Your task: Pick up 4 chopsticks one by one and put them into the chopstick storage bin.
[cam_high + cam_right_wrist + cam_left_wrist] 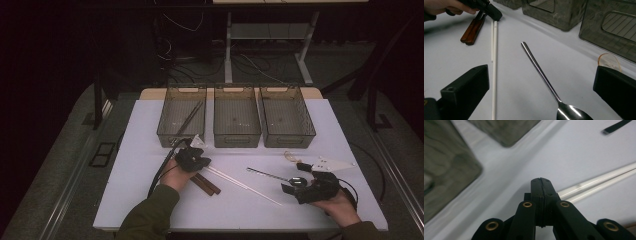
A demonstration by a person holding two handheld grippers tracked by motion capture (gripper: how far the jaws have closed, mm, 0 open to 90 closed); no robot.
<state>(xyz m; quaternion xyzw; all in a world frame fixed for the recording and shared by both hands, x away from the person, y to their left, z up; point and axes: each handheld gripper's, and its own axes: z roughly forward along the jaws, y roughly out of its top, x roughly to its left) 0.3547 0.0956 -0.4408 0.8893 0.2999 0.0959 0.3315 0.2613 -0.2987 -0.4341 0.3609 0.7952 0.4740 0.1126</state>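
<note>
Black left gripper (540, 180) jaws are pressing together empty beside 2 white plastic chopsticks (596, 185); right gripper (541, 95) is gaping over a steel spoon (541, 72). Dark chopsticks (189, 119) are lying in the 11 o'clock bin (170, 136); more sorting is waiting.

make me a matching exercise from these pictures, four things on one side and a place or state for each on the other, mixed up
Things:
1. left gripper
2. right gripper
3. spoon
4. dark chopsticks

Places or states:
A. inside the left bin
B. jaws wide open
C. jaws shut, nothing between them
D. lying on the white table between open jaws

Pairs: 1-C, 2-B, 3-D, 4-A
</note>
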